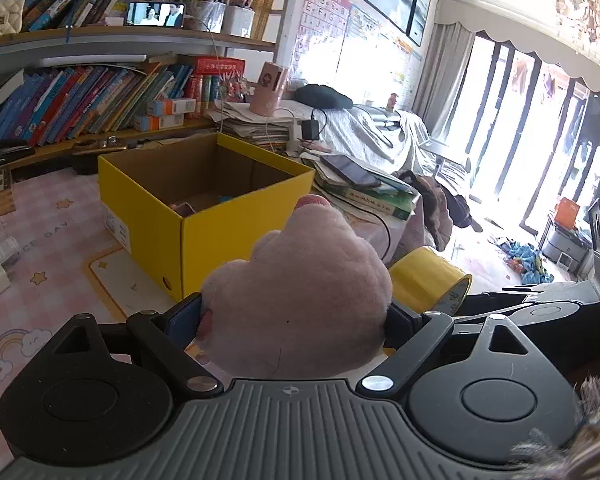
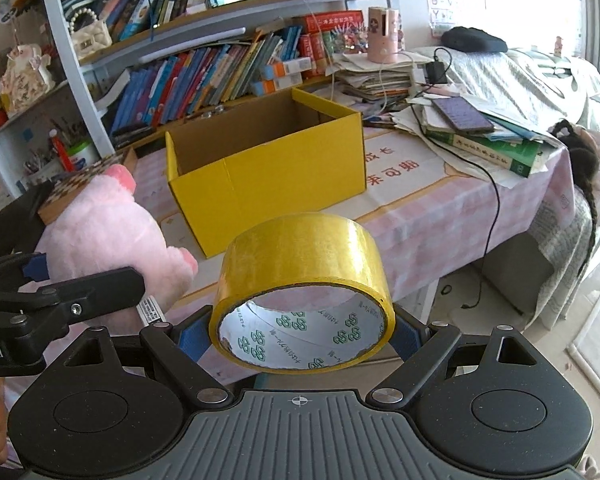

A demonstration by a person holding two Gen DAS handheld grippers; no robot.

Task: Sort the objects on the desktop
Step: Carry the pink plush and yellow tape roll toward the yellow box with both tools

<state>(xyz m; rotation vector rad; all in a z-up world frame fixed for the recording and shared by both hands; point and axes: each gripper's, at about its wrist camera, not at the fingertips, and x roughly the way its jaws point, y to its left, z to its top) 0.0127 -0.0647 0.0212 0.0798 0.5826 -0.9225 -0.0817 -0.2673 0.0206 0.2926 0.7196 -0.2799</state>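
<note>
Carrying both loads toward the box (image 1: 204,188), we are in the transport step of the sort: our left gripper (image 1: 296,316) pinches the pink plush (image 1: 300,288) across its body, the pads pressed into the fur on either side, and our right gripper (image 2: 304,328) pinches the yellow tape roll (image 2: 304,276) by its outer wall, core facing the camera. Both things hang in the air in front of the yellow box, which stands open on the desk (image 2: 440,216); in the left view a few small items already lie on its floor, though we cannot make them out. The plush is on the left and the tape just beside it on the right, near enough that each shows in the other's view. Next, we judge, each load has to be brought over the rim and above the opening before the jaws spread. The plush is bulky and may catch the near wall, so it wants height first. The two grippers are close together, so going one at a time looks safer. The tape could roll if it lands on its edge.
</note>
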